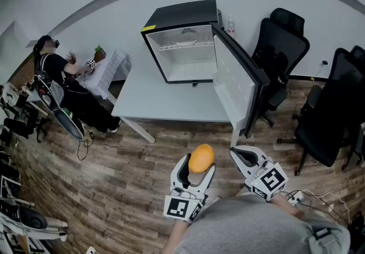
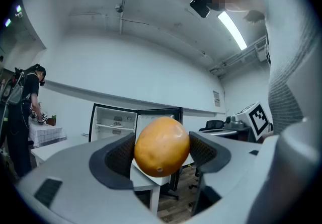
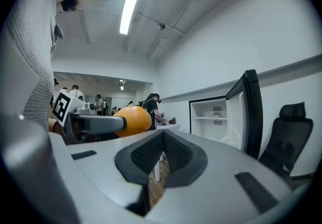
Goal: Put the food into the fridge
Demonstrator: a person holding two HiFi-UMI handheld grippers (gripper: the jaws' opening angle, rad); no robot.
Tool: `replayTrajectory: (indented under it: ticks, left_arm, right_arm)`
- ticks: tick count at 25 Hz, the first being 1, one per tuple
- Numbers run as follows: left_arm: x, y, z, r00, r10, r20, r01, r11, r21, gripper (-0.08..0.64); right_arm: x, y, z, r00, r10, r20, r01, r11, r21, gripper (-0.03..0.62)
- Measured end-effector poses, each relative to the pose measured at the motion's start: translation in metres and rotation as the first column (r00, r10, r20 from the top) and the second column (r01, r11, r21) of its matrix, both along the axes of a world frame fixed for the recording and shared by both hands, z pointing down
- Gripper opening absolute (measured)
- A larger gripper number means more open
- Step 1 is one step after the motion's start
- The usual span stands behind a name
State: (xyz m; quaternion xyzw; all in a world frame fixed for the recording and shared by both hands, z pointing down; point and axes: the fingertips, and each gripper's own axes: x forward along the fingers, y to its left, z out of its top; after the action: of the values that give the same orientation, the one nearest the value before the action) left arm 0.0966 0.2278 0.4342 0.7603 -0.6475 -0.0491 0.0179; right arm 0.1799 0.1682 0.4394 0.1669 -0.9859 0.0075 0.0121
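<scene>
Floorboards (image 1: 131, 178) and the near part of a white tabletop (image 1: 165, 99) lie between us and the fridge (image 1: 182, 41). The fridge sits at the tabletop's far side with its door (image 1: 236, 84) swung wide to its right, and the wire shelf (image 1: 183, 46) shows inside. Black office chairs (image 1: 282, 59) stand right of the fridge; a person (image 1: 60, 76) bends over a cloth-covered table (image 1: 108, 70) well left of it. Short of the fridge, over the floor, our left tongs (image 1: 198, 164) clamp a fruit (image 1: 201, 157) between widely spread pads. It is smooth, orange-yellow and egg-shaped, with a small dimple at its lower end. Its long axis runs nearly upright, leaning a little toward the right tongs (image 1: 238, 154), whose jaws are pressed together on nothing.
</scene>
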Motion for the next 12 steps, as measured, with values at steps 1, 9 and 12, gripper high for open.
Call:
replayTrajectory:
  ticks: [1, 9, 12]
  left_arm:
    - [-0.0004, -0.0007, -0.0007, 1.0, 0.001, -0.001, -0.001, 1.0, 0.0, 0.347]
    - [-0.0026, -0.0036, -0.0017, 1.0, 0.007, -0.003, -0.007, 1.0, -0.005, 0.347]
    - [-0.0041, -0.0026, -0.0012, 1.0, 0.01, -0.004, -0.01, 1.0, -0.002, 0.347]
  right_arm:
    - [-0.0005, -0.0004, -0.0002, 1.0, 0.0, 0.0, 0.0, 1.0, 0.0, 0.012]
    - [-0.0045, -0.0019, -0.0008, 1.0, 0.001, -0.001, -0.001, 1.0, -0.005, 0.012]
    - [-0.0061, -0.0009, -0.001, 1.0, 0.002, -0.001, -0.002, 1.0, -0.004, 0.012]
